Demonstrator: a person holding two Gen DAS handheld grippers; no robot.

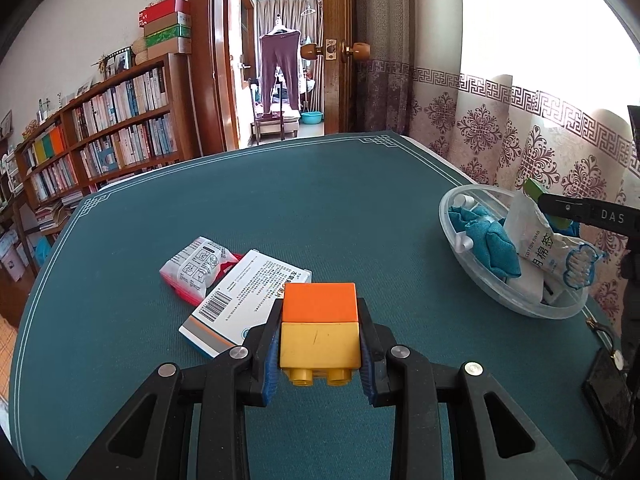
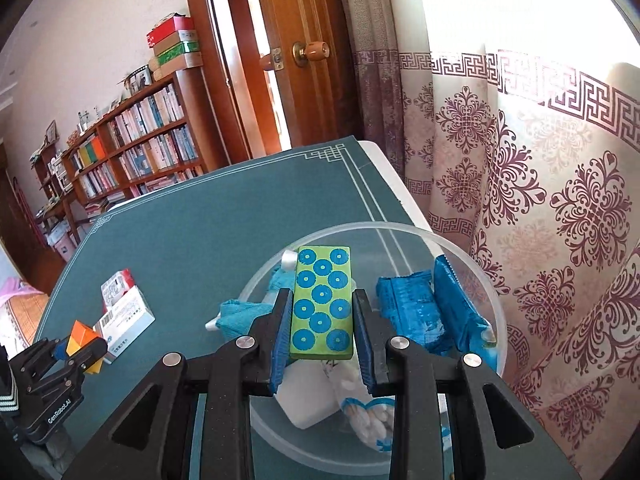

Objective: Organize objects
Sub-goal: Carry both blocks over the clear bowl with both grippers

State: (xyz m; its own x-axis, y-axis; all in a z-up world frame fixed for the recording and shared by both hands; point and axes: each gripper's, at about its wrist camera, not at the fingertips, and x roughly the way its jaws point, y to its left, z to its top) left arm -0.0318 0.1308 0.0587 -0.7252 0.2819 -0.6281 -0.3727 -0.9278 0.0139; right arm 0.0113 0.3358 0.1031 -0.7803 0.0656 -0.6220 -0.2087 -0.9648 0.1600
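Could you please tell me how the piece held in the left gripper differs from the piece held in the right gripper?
The stacked block in the left gripper is chunky, orange over yellow, with studs; the green block in the right gripper is flat, long and covered in blue dots. The stacked block is over the green table mat, beside the medicine box; the green block is over the clear bowl. Both are clamped between closed fingers.

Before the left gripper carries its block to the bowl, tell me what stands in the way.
On the cloth between the orange-and-yellow block and the clear bowl nothing visible stands. Over the bowl, the right gripper holds the green dotted block, so that spot is occupied.
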